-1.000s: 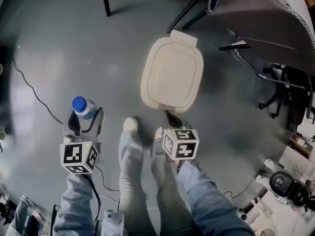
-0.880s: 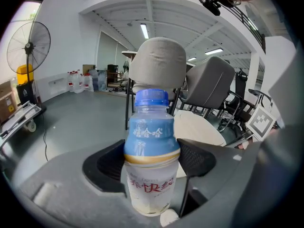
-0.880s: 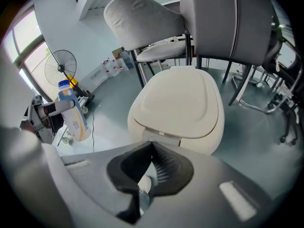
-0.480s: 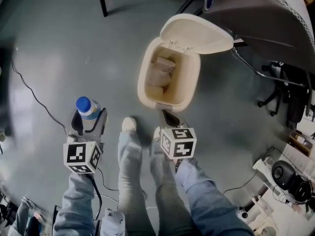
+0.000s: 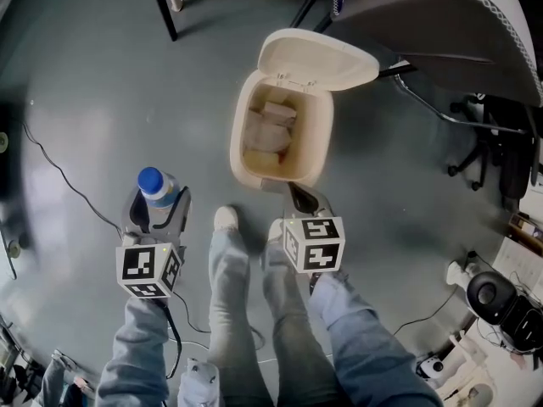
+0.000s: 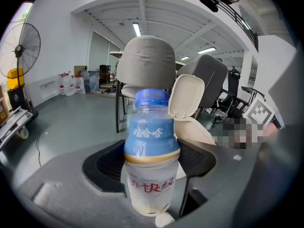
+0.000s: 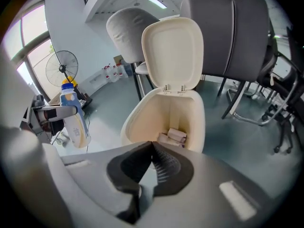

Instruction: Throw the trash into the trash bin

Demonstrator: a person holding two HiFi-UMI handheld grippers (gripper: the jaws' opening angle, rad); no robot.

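Grey office floor with chair legs at the edges, and the person stands right at the bin. The left gripper (image 5: 156,213) is clamped on a clear plastic bottle with a blue cap and blue label (image 6: 151,151), one jaw on each side of its body. That bottle stands upright, long axis vertical, cap up, off to the bin's left and not over the opening. The right gripper (image 7: 151,161) is closed and holds nothing, its tip down at the bin's front base, probably on a pedal. A second ago the cream plastic trash bin (image 5: 241,155) was closed. Now its hinged lid (image 5: 318,58) is flipped up, showing crumpled paper trash (image 5: 267,130), so the drop looks clear.
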